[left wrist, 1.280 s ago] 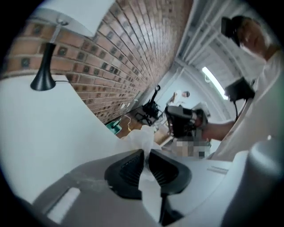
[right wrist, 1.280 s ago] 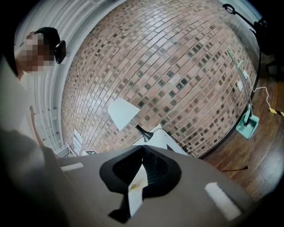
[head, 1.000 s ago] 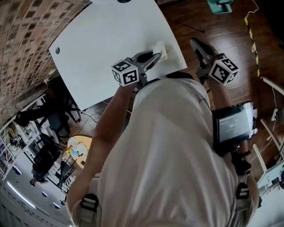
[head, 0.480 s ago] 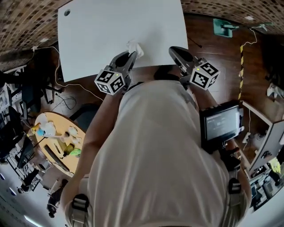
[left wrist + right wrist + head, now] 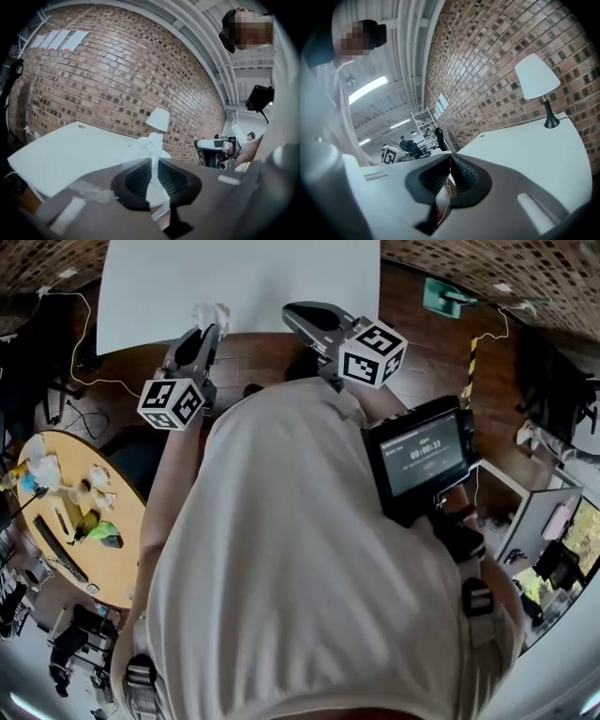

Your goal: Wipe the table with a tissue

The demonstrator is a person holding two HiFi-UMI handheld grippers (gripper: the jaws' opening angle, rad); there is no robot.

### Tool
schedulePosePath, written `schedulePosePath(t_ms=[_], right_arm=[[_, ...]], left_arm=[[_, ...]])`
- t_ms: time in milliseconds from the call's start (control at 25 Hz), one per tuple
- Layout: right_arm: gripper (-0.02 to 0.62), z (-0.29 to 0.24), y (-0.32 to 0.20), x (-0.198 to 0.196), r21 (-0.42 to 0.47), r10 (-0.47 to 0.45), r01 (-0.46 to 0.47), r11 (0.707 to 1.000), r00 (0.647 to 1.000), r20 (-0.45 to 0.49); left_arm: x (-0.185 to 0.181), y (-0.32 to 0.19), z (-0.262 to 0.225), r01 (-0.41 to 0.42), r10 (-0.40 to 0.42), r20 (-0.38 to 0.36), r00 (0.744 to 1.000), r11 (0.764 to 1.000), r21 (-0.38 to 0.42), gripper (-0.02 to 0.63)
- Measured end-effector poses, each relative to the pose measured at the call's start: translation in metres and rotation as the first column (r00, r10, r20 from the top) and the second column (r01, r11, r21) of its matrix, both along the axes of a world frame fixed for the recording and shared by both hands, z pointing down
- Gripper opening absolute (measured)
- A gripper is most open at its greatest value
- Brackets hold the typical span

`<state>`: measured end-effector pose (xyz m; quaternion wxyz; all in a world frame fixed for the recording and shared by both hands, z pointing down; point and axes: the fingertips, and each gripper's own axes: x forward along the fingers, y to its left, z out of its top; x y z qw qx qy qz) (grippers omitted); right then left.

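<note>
white table (image 5: 244,287): fills the top of the head view, bare, no spill or mark visible. the person's torso hides most of what lies below its near edge.
brick wall (image 5: 117,79) behind the table; a lamp (image 5: 536,75) with a white shade stands at the table's far side. only the gripper views show the lamp, since the head view cuts it off.
right gripper (image 5: 449,180): fingers closed together with nothing between them. the head view puts it at the near table edge. judged idle, kept out of the wiping path.
left gripper (image 5: 152,176): fingers clamped on the tissue (image 5: 151,147), which stands bunched out of the tips. it is gripped by its lower end, so the loose wad is free to meet the surface.
head view places the tissue at the table's near edge. the left gripper view adds that it is raised and aimed level at the wall, apart from the table top.
judgement: no wiping contact now; the tissue needs lowering first.
</note>
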<state>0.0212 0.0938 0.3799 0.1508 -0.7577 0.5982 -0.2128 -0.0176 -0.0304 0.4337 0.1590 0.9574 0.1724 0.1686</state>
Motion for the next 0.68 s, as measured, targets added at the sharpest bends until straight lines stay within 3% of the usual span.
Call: schedulePosePath(t_ms=[240, 400, 680], right_arm=[[0.008, -0.001, -0.019, -0.024, -0.013, -0.081, 0.081, 0.997, 0.997, -0.006], [0.008, 0.001, -0.021, -0.024, -0.056, -0.086, 0.086, 0.995, 0.996, 0.002], [0.008, 0.000, -0.024, -0.029, -0.055, -0.098, 0.098, 0.994, 0.995, 0.006]], left_arm=[[-0.024, -0.011, -0.005, 0.066, -0.066, -0.005, 0.998, 0.997, 0.027, 0.046], [-0.035, -0.014, -0.008, 0.097, -0.097, -0.006, 0.995, 0.995, 0.016, 0.046], [-0.049, -0.017, -0.002, 0.129, -0.129, 0.000, 0.992, 0.991, 0.025, 0.046]])
